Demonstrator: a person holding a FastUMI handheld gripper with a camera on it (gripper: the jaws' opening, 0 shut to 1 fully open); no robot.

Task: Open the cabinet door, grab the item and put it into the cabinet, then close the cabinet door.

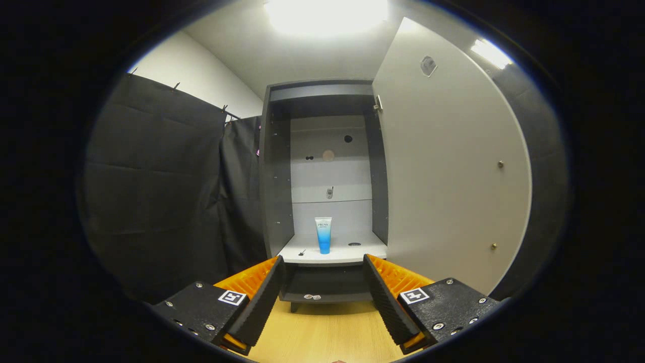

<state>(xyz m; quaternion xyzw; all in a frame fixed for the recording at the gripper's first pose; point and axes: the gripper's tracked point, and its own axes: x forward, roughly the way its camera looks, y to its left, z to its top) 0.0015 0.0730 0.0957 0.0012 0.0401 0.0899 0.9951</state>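
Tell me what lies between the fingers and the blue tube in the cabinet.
Nothing. In the gripper view, the open gripper faces the tube, which stands upright on the cabinet shelf; only bare shelf front separates them. The door hangs open alongside.

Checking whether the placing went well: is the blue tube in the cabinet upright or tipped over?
Upright. The blue tube stands on the cabinet shelf, beyond the open, empty hand-held gripper.
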